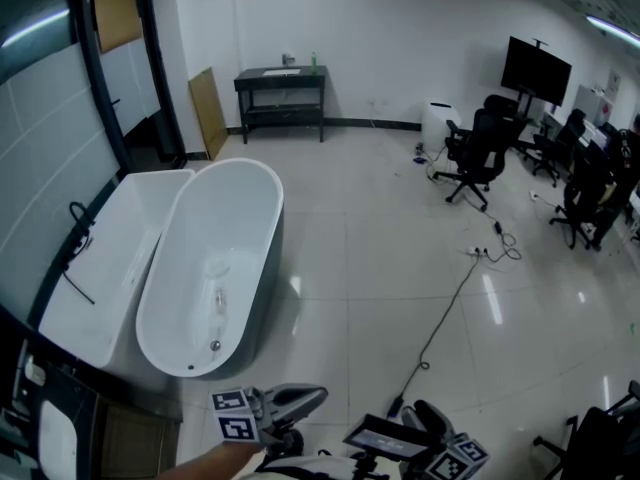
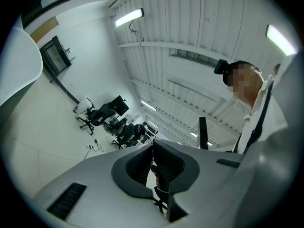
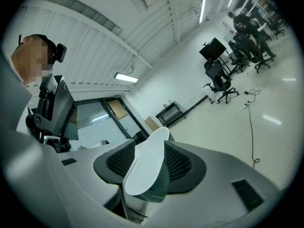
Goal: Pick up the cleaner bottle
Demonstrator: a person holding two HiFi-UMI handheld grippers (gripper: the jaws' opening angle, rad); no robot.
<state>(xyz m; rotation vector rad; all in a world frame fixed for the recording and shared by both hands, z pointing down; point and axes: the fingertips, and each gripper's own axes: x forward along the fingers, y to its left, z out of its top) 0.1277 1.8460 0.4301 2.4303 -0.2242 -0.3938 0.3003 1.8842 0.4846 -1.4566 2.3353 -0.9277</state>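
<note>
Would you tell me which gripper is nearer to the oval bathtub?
Left. In the head view, the left gripper sits just below the near end of the oval bathtub; the right gripper is farther off to the right.

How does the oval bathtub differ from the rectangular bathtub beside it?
The oval tub has rounded ends; the rectangular tub has straight sides. The oval tub is grey outside; the rectangular tub looks all white. The rectangular tub lies by the wall, the oval tub toward the open floor. Both are white inside.

Head view downward, gripper views upward, sharing office chairs (image 1: 476,150)
</note>
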